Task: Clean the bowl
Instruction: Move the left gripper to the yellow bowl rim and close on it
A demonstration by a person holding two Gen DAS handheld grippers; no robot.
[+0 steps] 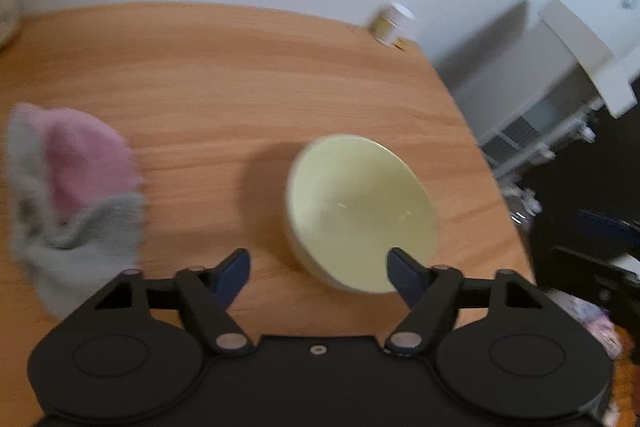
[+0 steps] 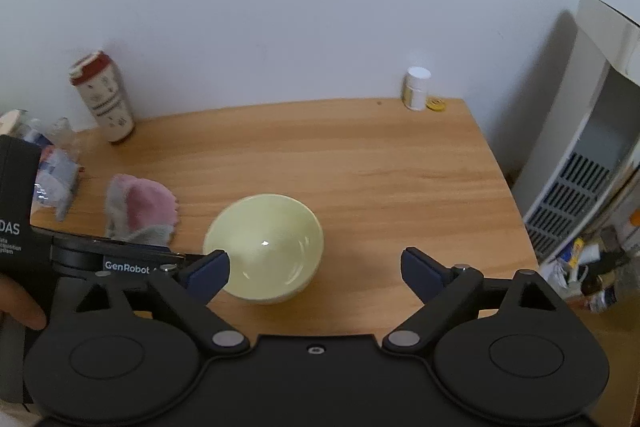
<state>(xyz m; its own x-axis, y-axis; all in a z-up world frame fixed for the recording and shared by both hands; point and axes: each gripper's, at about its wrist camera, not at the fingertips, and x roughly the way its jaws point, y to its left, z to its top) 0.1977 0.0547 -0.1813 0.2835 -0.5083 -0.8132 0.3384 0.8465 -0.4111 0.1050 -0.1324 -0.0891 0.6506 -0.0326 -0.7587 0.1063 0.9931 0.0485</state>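
bowl (image 2: 264,247) is sitting unwiped on surface (image 2: 360,163) | cloth (image 1: 76,195) is lying ungrasped | left hand-held gripper (image 1: 318,269) and right hand-held gripper (image 2: 316,267) are being held open, empty

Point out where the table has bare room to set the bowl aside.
Bare wood lies behind the bowl toward the wall, between the tumbler and the white bottle, and right of the bowl to the table edge. Crowded: the left side, with the cloth and plastic wrappers.
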